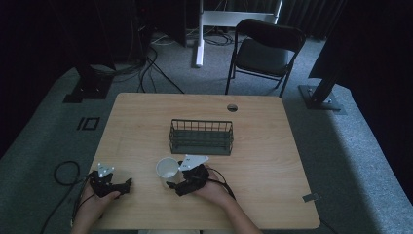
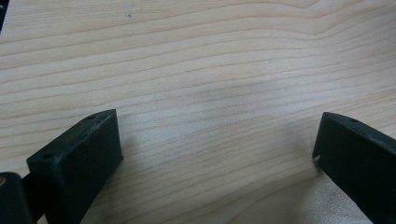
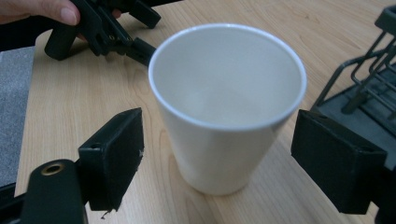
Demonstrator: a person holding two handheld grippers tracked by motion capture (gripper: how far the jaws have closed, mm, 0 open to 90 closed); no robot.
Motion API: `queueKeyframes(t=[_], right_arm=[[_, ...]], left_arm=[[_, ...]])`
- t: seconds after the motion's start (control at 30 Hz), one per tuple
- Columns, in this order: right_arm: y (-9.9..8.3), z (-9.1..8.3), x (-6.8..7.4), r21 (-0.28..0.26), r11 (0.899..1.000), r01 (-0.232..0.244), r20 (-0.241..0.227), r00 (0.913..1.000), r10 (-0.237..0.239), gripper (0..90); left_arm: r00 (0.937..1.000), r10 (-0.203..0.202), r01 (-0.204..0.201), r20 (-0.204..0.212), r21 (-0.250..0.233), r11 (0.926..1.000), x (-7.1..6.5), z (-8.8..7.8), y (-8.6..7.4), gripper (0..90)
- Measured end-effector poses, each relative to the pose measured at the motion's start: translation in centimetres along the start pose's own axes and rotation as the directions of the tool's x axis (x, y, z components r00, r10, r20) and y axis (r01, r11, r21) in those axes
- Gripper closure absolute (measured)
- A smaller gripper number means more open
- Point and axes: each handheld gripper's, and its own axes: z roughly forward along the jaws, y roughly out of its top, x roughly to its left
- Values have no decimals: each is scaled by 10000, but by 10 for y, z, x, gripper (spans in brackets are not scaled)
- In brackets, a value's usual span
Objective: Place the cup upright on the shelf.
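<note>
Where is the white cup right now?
In the high view the cup stands upright on the table, just in front of the wire basket. In the right gripper view it sits between the open jaws of the right gripper.

Dim lab: dark curtains point(image 1: 375, 48), floor cables point(image 1: 146, 68), folding chair point(image 1: 265, 51).

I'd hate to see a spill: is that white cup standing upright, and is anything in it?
Upright and empty. The white cup stands on its base on the table, mouth up, its inside bare white.
</note>
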Motion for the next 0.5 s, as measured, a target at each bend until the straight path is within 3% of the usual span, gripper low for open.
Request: queueKeyframes(t=[0.5], right_arm=[[11, 15, 2, -32, 9999, 109, 178, 9998, -109, 167]], left_arm=[[10000, -5, 5, 0, -3, 10000, 0, 0, 0, 15]])
